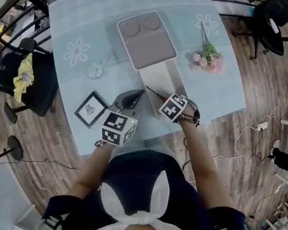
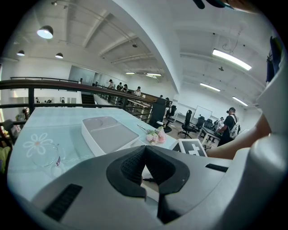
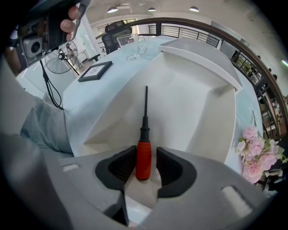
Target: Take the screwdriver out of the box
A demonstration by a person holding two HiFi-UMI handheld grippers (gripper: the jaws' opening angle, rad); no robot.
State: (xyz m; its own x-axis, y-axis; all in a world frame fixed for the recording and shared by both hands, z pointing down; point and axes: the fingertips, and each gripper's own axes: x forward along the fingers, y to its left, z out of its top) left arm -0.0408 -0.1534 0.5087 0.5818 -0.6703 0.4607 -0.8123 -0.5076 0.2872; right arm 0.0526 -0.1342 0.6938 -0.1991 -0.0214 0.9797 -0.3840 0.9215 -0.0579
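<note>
A screwdriver (image 3: 143, 158) with a red handle and a dark shaft lies in the open white box (image 3: 193, 103), its tip pointing away from me. My right gripper (image 3: 145, 152) points steeply down into the box with the red handle between its jaws; a thin gap shows beside the handle, so it is open. In the head view the dark shaft (image 1: 154, 92) sticks out ahead of the right gripper (image 1: 163, 99), over the box (image 1: 159, 75). The left gripper (image 2: 145, 150) hangs near the box's front end, jaw tips together, holding nothing.
The box's lid (image 1: 146, 40) lies folded back on the pale blue table (image 1: 93, 19). Pink flowers (image 1: 209, 59) lie to the right, a glass (image 1: 96, 69) and a framed picture (image 1: 91, 108) to the left. A chair (image 1: 34, 83) stands off the table's left edge.
</note>
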